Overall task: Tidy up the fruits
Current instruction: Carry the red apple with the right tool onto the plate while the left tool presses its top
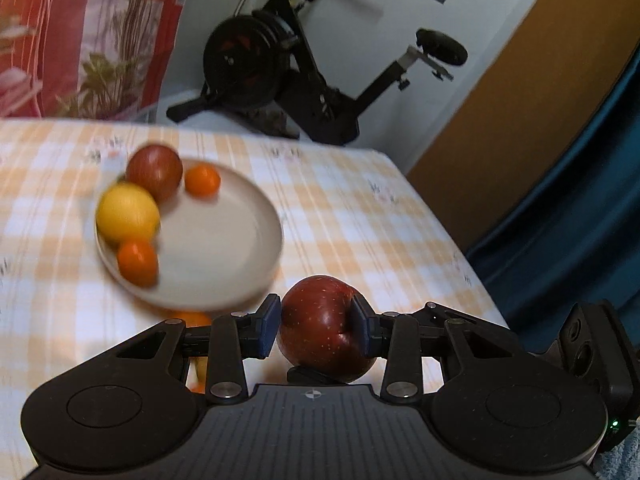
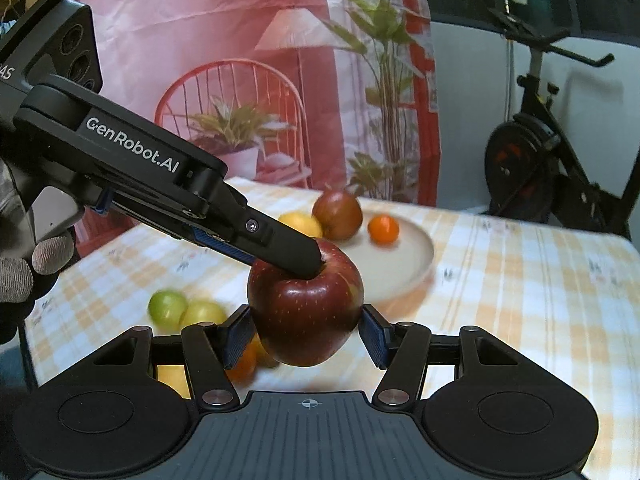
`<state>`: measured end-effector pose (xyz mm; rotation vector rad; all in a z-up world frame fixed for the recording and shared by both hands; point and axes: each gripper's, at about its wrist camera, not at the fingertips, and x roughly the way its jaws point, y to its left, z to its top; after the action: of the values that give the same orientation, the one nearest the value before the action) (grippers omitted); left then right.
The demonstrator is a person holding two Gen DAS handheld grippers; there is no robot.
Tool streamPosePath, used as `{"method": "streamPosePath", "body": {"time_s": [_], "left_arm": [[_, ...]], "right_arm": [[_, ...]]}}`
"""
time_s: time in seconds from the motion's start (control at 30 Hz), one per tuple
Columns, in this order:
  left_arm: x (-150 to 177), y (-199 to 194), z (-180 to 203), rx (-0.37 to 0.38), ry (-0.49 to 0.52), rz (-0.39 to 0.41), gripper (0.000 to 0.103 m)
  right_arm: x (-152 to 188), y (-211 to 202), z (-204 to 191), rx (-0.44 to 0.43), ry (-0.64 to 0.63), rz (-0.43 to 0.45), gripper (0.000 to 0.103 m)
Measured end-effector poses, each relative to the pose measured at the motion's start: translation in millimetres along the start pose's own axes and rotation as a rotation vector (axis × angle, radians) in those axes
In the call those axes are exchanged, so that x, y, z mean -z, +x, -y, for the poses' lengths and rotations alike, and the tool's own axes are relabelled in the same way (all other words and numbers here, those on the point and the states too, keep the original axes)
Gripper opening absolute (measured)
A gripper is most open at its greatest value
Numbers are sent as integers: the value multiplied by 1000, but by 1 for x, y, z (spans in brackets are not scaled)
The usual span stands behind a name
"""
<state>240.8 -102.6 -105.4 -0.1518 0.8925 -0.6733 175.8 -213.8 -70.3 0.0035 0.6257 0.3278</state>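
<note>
A dark red apple (image 1: pixel 326 326) is held above the checked tablecloth, clamped between the blue pads of my left gripper (image 1: pixel 316 328). In the right wrist view the same apple (image 2: pixel 306 312) sits between my right gripper's (image 2: pixel 306 334) pads, which flank it closely; the left gripper's finger (image 2: pixel 280 248) presses on its top. A beige plate (image 1: pixel 224 248) holds another apple (image 1: pixel 154 172), a lemon (image 1: pixel 128 212) and two oranges (image 1: pixel 138 262). The plate (image 2: pixel 408 264) lies beyond the held apple.
Two green fruits (image 2: pixel 168 308), an orange (image 2: pixel 244 360) and a yellow fruit (image 2: pixel 172 378) lie on the cloth at the near left. An exercise bike (image 1: pixel 288 64) stands past the table's far edge. The table's right edge (image 1: pixel 452 240) drops off beside a blue curtain.
</note>
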Motion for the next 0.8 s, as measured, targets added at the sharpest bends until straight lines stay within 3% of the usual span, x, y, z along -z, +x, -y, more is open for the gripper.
{"method": "streamPosePath", "body": {"time_s": [0.3, 0.8], "left_arm": [[-46, 33, -30, -39, -67, -2, 40], [-76, 92, -84, -95, -145, -64, 40]], "right_arm": [[-41, 59, 27, -6, -60, -43, 54], [-53, 158, 61, -19, -80, -179, 54]]}}
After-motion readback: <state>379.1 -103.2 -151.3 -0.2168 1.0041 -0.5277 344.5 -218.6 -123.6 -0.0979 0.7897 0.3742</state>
